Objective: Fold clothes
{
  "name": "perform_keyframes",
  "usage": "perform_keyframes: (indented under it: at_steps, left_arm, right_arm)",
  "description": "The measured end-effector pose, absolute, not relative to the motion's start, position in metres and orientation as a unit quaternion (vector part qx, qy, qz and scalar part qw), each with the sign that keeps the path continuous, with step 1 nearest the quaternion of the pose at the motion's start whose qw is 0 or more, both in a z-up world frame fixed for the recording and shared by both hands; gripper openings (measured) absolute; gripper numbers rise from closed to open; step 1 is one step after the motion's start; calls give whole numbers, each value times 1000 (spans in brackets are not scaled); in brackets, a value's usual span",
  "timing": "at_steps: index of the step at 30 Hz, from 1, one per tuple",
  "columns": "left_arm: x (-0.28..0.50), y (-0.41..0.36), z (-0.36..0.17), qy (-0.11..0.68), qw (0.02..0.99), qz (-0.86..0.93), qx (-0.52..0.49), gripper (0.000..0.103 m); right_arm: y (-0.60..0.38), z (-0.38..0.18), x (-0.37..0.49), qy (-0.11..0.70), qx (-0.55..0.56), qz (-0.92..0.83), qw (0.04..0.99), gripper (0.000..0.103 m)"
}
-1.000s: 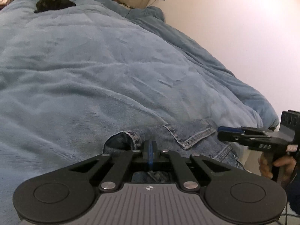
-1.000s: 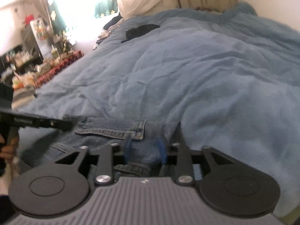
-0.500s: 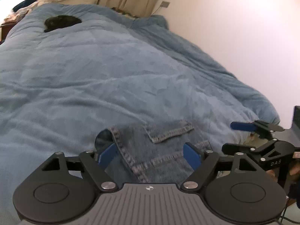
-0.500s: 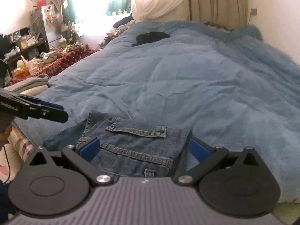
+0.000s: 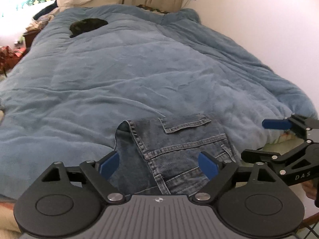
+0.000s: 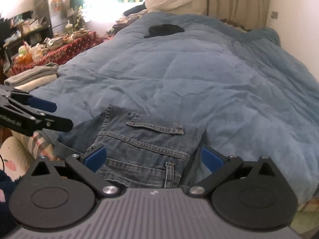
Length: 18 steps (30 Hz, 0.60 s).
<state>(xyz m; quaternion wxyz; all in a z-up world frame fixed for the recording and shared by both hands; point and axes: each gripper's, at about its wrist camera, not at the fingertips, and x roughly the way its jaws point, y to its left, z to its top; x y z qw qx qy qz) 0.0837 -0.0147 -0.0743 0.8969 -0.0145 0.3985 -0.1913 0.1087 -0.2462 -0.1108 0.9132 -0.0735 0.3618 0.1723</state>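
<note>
While both tongs stand wide apart and clear of cloth, the folded jeans [image 5: 179, 145] are left lying at the near edge of the bed, on the blue duvet [image 5: 139, 69], pocket flap up.

Left tongs [image 5: 159, 164]: jaws have just been opening, nothing pinched; denim is seen below the gap but is not touched by the pads. Right tongs [image 6: 153, 157]: jaws spread fully, just opened too, nothing held, hovering over the waistband end.

Fold state, judged: one fold appears done; the left edge [image 5: 127, 131] is curled up with a gap under it, so the stack is not flat.

Risks from here:
- Jeans sit close to the mattress edge; a push toward the near side could slide them off.
- Soft duvet gives no firm backing, so a regrasp may pinch duvet together with denim.
- Curled edge may spring open if the next fold is started without being pressed flat.
- Tongs work close together; a clash is possible on a shared regrasp.

Dark object [image 6: 163, 29] far up the bed: out of the way, cannot be identified.
</note>
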Motion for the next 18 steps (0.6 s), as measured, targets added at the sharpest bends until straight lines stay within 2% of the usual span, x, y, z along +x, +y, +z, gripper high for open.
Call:
perform_keyframes:
  at_steps: [7,13,18]
  left_arm:
    - [78,-32,-65,382,906,-179,-21,86]
    - [73,-47,-48,351,915,-197,28,86]
    - [70,-43,-31,334,928,-162,29,86]
  right_arm:
    - [-228,-101,101,349,-134,131,918,102]
    - [-223,-87,84,321,-153,100,929,102]
    - [-231,-76,83,333,-117,109,929,102]
